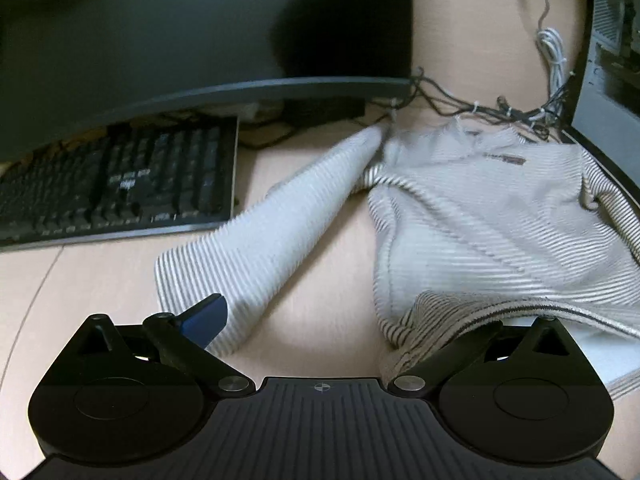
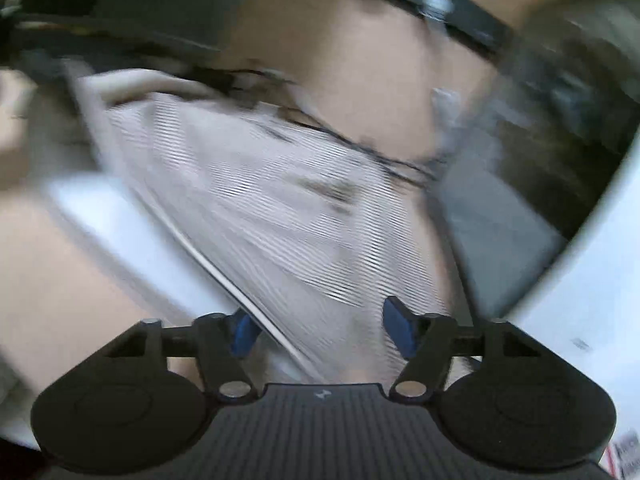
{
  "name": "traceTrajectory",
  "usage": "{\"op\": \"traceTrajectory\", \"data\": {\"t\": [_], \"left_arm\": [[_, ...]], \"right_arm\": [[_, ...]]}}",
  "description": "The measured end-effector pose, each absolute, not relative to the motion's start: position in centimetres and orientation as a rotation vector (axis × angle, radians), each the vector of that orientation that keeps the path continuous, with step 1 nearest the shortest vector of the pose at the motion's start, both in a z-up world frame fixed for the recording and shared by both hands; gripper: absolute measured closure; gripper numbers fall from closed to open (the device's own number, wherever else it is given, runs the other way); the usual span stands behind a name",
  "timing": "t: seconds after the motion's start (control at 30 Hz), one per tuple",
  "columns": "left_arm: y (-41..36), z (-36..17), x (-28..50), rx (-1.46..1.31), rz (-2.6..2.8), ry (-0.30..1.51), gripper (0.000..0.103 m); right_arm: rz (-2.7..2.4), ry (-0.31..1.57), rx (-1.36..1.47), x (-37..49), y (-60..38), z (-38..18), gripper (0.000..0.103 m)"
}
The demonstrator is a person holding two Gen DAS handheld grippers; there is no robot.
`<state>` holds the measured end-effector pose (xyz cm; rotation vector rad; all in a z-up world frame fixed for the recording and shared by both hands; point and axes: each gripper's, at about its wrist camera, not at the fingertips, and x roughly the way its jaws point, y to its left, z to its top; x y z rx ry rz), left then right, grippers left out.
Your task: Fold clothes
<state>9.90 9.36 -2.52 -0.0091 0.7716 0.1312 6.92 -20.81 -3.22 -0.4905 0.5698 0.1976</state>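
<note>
A white, finely striped long-sleeved top (image 1: 480, 220) lies crumpled on the pale desk (image 1: 332, 280). One sleeve (image 1: 280, 220) runs diagonally down toward my left gripper (image 1: 352, 320). That gripper is open wide: its blue left pad (image 1: 206, 316) rests at the cuff, and its right finger is hidden under the top's hem. The right wrist view is blurred. It shows the same top (image 2: 280, 200) spread ahead, with my right gripper (image 2: 322, 334) open and low over it. Cloth lies between the two blue pads (image 2: 400, 332), which stand apart.
A black keyboard (image 1: 120, 184) and a dark monitor (image 1: 160, 40) stand at the back left. Tangled dark cables (image 1: 480, 108) and a coiled white cable (image 1: 552, 48) run behind the top. A grey slab (image 2: 500, 232) and a white surface (image 2: 580, 300) lie to the right.
</note>
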Motion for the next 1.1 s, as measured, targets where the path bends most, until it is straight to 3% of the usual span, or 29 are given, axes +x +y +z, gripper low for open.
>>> {"op": "traceTrajectory", "data": {"t": [0.17, 0.23, 0.43, 0.5, 0.57, 0.73, 0.8, 0.9, 1.1], "left_arm": [[9.1, -2.5, 8.5, 0.017, 0.139, 0.752, 0.001], [9.8, -1.2, 6.9, 0.002, 0.175, 0.715, 0.006], [10.9, 0.7, 1.8, -0.092, 0.205, 0.698, 0.006], [10.8, -0.2, 0.9, -0.101, 0.161, 0.772, 0.006], [10.8, -1.4, 0.3, -0.107, 0.092, 0.862, 0.006], [12.5, -2.0, -0.6, -0.107, -0.07, 0.945, 0.006], [13.3, -1.3, -0.7, -0.106, -0.107, 0.929, 0.005], [13.9, -0.4, -0.3, -0.074, -0.109, 0.877, 0.004], [14.0, 0.4, 0.6, -0.006, -0.241, 0.873, 0.004]], "right_arm": [[0.23, 0.617, -0.4, 7.7, -23.0, -2.1, 0.089], [0.263, 0.604, -0.381, 7.3, -23.3, -1.0, 0.092], [0.336, 0.653, -0.371, 5.5, -24.4, -0.6, 0.092], [0.343, 0.686, -0.396, 4.8, -24.5, -1.5, 0.091], [0.336, 0.708, -0.392, 4.3, -25.1, -1.9, 0.085], [0.314, 0.712, -0.342, 2.8, -27.7, -0.2, 0.044], [0.325, 0.714, -0.341, 2.1, -28.2, 0.4, 0.037], [0.347, 0.725, -0.383, 1.8, -27.8, 0.7, 0.03], [0.324, 0.741, -0.438, 1.4, -26.9, 0.6, 0.026]]}}
